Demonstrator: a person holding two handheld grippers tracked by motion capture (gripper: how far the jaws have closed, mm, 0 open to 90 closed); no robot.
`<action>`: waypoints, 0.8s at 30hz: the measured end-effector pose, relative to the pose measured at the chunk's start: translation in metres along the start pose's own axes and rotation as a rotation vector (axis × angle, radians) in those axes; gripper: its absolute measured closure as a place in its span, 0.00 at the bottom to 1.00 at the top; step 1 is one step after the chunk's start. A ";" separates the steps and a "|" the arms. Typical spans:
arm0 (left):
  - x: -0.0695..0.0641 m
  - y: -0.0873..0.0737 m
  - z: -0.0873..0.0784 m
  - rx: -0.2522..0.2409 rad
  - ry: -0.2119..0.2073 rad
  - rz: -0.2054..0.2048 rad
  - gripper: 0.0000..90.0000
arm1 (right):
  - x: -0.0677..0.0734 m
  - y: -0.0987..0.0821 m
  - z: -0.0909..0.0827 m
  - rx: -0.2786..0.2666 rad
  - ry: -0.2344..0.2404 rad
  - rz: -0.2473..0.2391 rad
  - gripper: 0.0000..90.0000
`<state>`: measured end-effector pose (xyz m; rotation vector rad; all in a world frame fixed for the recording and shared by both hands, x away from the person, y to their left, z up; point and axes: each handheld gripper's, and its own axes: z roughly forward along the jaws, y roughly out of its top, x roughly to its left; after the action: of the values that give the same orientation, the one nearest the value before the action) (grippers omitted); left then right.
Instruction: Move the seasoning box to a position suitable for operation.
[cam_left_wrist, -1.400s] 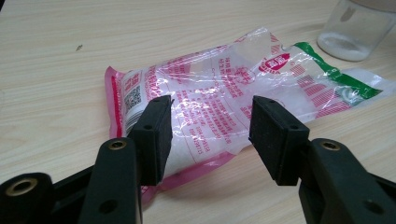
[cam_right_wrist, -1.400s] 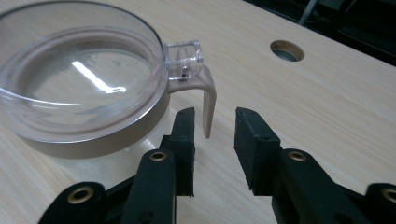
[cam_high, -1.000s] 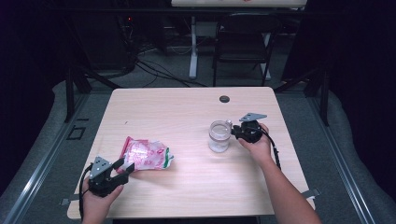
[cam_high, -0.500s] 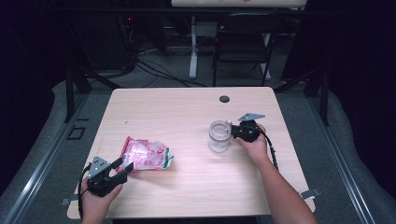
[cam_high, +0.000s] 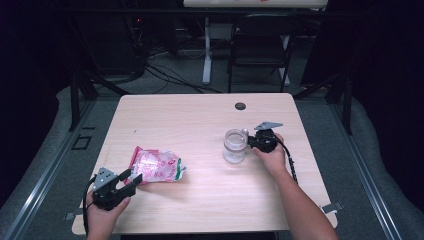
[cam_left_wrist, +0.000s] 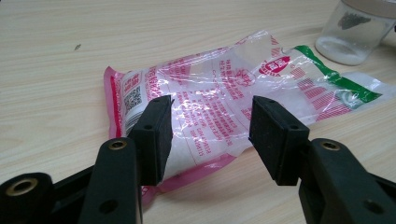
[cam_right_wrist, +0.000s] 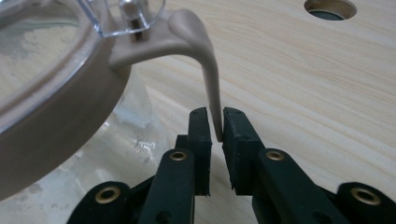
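1. Jar (cam_high: 234, 146) of clear plastic stands upright on the counter (cam_high: 200, 120), right of centre, with a tan lid and a thin tan tab (cam_right_wrist: 211, 84) that curves down from the lid's hinge.
2. Right gripper (cam_right_wrist: 215, 123) has just been closing, and its pads now pinch the tab's lower end; the tab is slim and looks bendy, so a firm hold near its tip suits it best.
3. The jar looks light and nearly empty, so it may slide or tip under a pull.
4. Packet (cam_left_wrist: 224, 102), a soft, crinkly, slippery plastic bag, lies flat at the left front.
5. Left gripper (cam_left_wrist: 210, 135) hangs with its pads apart over the packet's near edge, not touching it.
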<state>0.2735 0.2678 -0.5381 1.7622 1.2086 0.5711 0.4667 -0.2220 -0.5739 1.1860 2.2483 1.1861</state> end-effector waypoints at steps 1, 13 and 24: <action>0.000 0.000 0.000 0.000 0.000 -0.001 0.55 | -0.001 0.001 -0.001 -0.002 0.006 0.009 0.92; -0.001 0.000 0.000 -0.003 0.000 0.005 0.55 | 0.010 0.004 -0.006 0.049 -0.059 -0.076 0.96; -0.007 0.001 -0.002 -0.014 -0.001 0.033 0.55 | 0.025 -0.008 -0.024 0.062 -0.121 -0.042 0.96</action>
<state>0.2699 0.2624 -0.5351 1.7732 1.1743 0.5963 0.4331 -0.2172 -0.5639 1.1942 2.2227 1.0073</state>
